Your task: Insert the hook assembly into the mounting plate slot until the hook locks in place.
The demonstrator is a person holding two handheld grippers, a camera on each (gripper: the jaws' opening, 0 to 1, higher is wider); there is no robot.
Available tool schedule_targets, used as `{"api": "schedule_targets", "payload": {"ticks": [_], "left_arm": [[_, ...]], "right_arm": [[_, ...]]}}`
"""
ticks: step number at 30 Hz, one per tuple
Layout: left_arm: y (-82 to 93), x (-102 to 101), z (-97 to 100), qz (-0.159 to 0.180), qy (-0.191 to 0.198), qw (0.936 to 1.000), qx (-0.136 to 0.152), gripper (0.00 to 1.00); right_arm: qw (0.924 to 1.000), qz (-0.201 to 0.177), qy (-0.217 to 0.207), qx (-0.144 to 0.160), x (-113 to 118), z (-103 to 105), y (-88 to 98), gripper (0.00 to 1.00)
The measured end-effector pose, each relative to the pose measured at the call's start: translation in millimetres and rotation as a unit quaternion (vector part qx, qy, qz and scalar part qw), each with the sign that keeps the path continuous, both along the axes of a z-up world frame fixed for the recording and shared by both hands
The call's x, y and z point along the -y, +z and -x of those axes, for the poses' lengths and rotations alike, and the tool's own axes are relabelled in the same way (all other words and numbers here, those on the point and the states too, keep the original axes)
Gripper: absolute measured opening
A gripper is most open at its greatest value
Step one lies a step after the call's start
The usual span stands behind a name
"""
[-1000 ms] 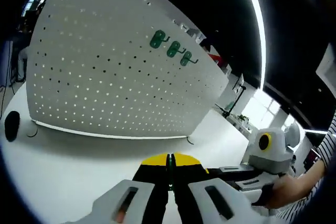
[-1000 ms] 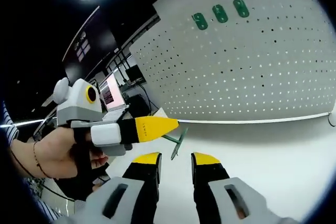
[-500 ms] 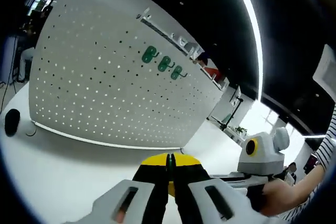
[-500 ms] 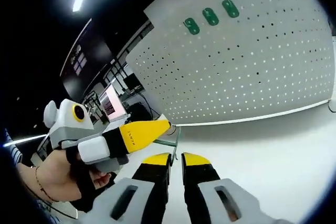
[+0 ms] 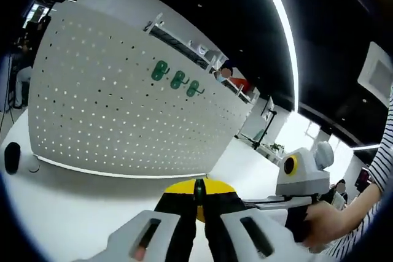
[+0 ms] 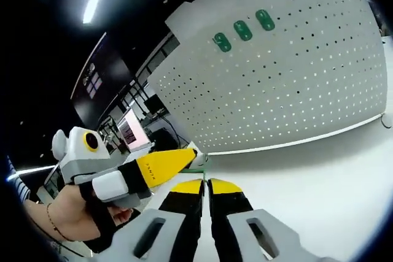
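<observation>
A white pegboard [image 5: 123, 108] [image 6: 295, 84] stands upright on the table, with three green hooks [image 5: 177, 80] [image 6: 242, 30] mounted in a row near its top. My left gripper [image 5: 198, 183] is shut on a loose green hook [image 5: 198, 192], a thin green sliver between its yellow-tipped jaws. In the right gripper view the left gripper [image 6: 187, 153] comes in from the left, and a bit of the green hook [image 6: 198, 159] shows at its tip. My right gripper [image 6: 206, 182] is shut just below that tip, on the hook's lower part. The right gripper [image 5: 255, 201] meets the left jaws from the right.
The white table [image 5: 73, 200] [image 6: 319, 176] runs in front of the pegboard. A small dark object [image 5: 11, 156] lies at the board's left foot. A person's hands [image 5: 325, 225] [image 6: 80, 213] hold the grippers. Office desks and screens stand behind.
My right gripper's jaws have gone from open to shut around the hook hanging from the left gripper's tip. Both views have shifted a little; the pegboard stays put.
</observation>
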State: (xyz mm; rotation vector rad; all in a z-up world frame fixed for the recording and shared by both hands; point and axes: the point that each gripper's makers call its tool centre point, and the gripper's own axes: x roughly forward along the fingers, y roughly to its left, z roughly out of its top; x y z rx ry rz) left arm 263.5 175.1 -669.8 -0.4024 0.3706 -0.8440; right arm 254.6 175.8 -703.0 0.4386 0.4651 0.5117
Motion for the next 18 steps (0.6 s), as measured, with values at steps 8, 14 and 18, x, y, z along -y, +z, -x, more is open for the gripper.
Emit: {"api": "schedule_targets", "payload": {"ticks": [8, 14, 18], "left_arm": [[7.8, 3, 5.2, -0.026, -0.027, 0.9992, 0.015, 0.26], [3.0, 1, 14.3, -0.038, -0.054, 0.9978, 0.006, 0.24], [1.2, -1, 15.6, -0.023, -0.057, 0.9980, -0.013, 0.21]], "right_arm": [[0.9978, 0.060, -0.002, 0.029, 9, 0, 3.8, 0.00], [0.9953, 0.085, 0.000, 0.047, 13, -1, 7.6, 0.00], [0.9938, 0.095, 0.005, 0.057, 13, 0, 9.4, 0.00]]}}
